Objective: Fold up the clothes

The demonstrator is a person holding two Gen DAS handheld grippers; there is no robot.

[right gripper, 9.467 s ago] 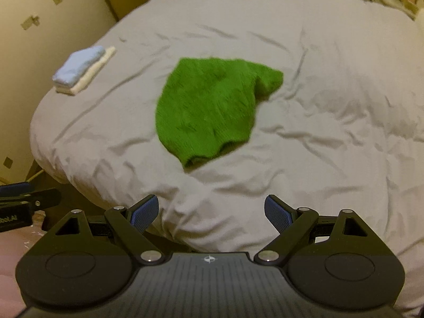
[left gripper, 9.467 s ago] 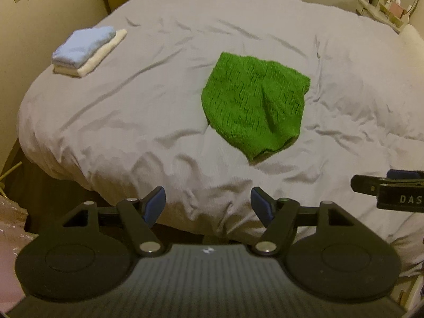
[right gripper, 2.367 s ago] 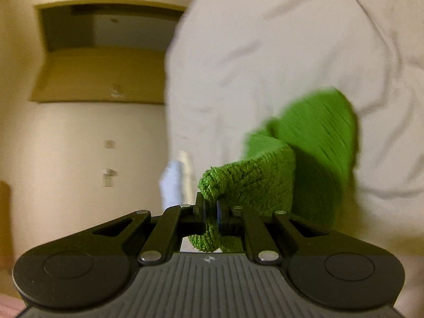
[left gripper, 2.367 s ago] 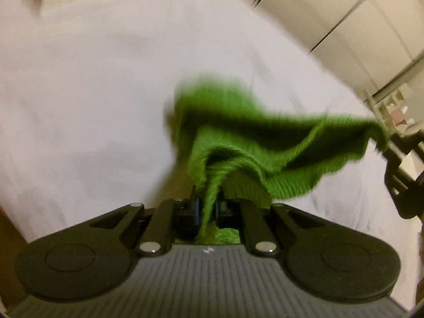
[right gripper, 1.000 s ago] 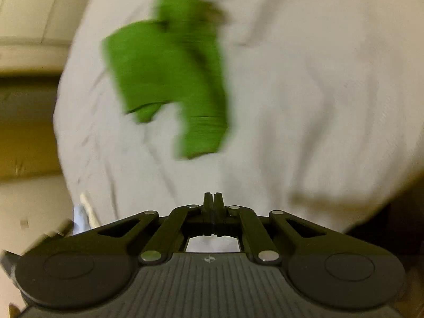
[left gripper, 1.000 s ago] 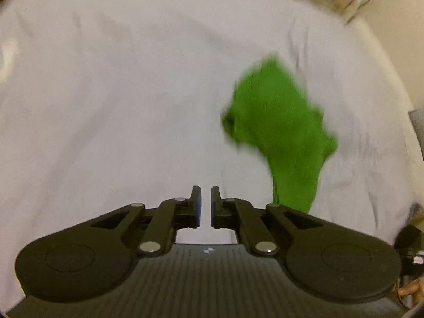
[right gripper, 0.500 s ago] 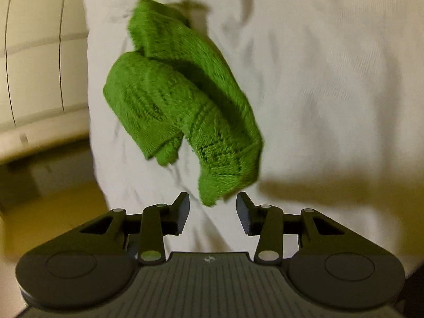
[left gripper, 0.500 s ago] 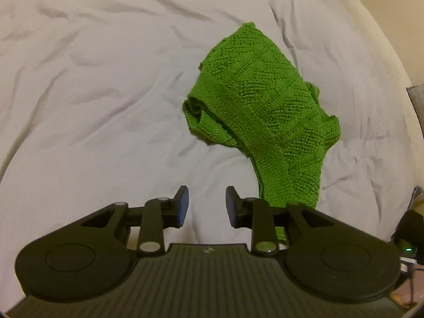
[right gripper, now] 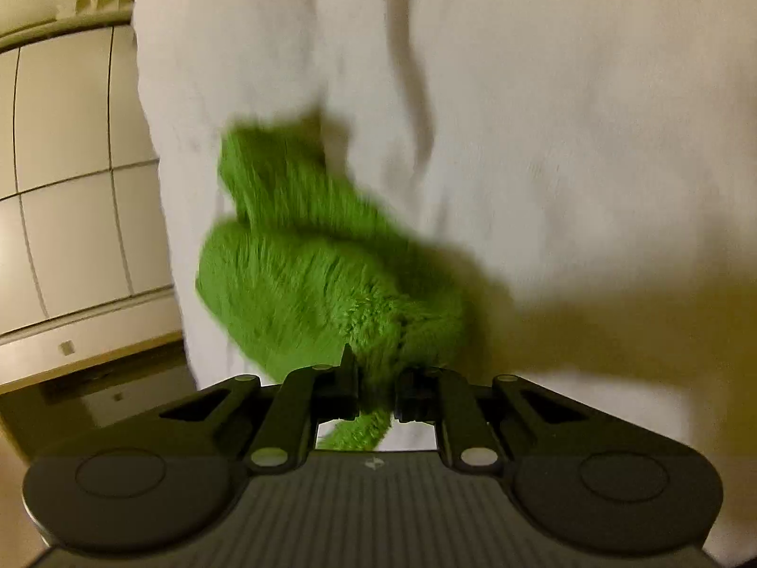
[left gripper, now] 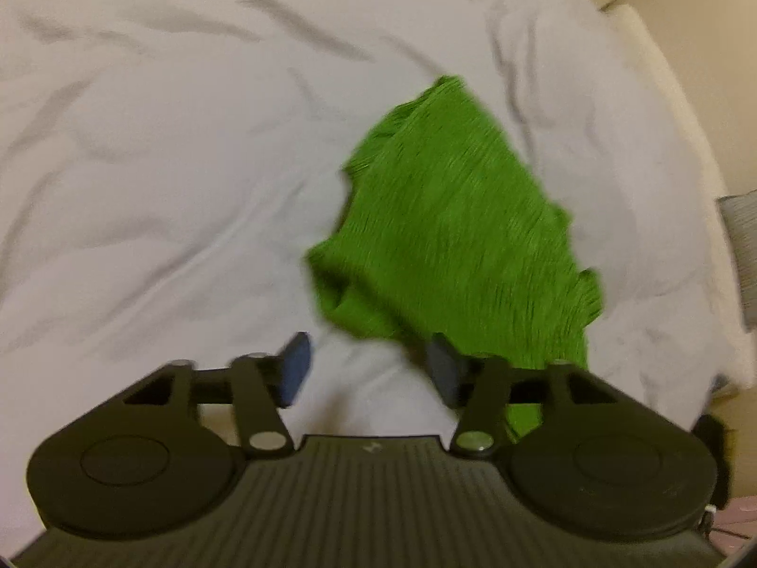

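Green knit garment (left gripper: 454, 236) lying crumpled on white duvet (left gripper: 165, 165), approx. 1 o'clock from left gripper (left gripper: 366, 369). L jaws spread and opening, only bare duvet between pads, garment edge just past R-side pad. Right gripper (right gripper: 376, 393) closing on near garment end (right gripper: 331, 284), fabric bunched between pads; rest of garment trailing to 11 o'clock, blurred.
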